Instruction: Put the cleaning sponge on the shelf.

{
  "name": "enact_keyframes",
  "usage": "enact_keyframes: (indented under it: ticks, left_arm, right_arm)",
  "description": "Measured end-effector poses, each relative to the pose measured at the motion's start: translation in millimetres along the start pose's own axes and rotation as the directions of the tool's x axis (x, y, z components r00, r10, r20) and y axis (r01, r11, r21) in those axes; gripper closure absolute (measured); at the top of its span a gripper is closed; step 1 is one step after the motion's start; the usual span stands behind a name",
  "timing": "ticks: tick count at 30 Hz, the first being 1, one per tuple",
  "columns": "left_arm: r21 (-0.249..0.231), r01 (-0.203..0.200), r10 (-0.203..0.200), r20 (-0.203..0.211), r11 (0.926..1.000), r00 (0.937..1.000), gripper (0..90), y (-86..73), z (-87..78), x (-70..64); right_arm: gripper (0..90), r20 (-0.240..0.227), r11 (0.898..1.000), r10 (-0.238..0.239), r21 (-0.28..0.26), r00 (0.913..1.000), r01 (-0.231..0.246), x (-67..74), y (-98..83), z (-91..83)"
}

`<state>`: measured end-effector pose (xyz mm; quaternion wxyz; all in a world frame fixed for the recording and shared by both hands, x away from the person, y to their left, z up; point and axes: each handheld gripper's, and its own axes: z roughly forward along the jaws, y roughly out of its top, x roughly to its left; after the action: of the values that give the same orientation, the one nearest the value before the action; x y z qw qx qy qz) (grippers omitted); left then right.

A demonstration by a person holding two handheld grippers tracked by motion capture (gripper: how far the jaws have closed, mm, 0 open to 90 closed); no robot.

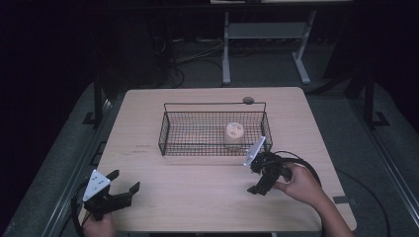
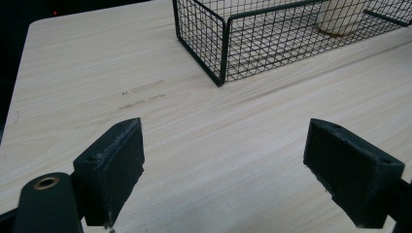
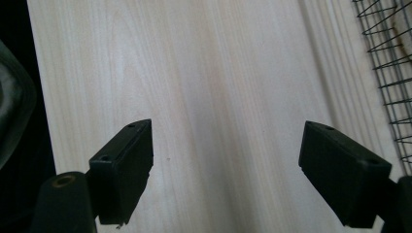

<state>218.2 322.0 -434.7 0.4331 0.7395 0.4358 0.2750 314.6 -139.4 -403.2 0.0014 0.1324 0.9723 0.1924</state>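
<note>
On the tabletop (image 1: 197, 197), a cream cup (image 1: 233, 134) stood in the wire basket's (image 1: 170, 129) right end.
Both the left gripper (image 1: 123, 181) and right gripper (image 1: 258, 180) had jaws spread, empty; the cup looked light and crushable, best held gently around its sides.

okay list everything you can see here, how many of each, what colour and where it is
table: 1, light wood, centre of the high view
wire basket: 1, black, middle of the table
cup-like container: 1, cream, upright inside the basket, toward its right end
round disc: 1, grey, on the table just behind the basket
second table frame: 1, pale grey, on the floor beyond
left gripper: 1, black, near left of the table, jaws open
right gripper: 1, black, in front of the basket's right end, jaws open
hand: 1, holding the right gripper
</note>
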Motion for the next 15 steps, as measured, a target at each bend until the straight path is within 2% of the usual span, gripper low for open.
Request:
enact_keyframes:
  ticks: [7,15]
  left_arm:
    - [-0.002,-0.001,0.001,0.001,1.0000,1.0000,13.9,-0.1,-0.2,0.0]
    - [-0.002,-0.007,0.007,0.004,1.0000,1.0000,13.9,0.4,0.1,-1.2]
  right_arm:
    - [19.4,-0.014,1.000,0.012,-0.010,0.9998,-0.012,6.4,-9.9,0.1]
    - [18.4,-0.002,0.999,0.041,-0.022,0.9991,-0.041,9.3,-26.0,3.3]
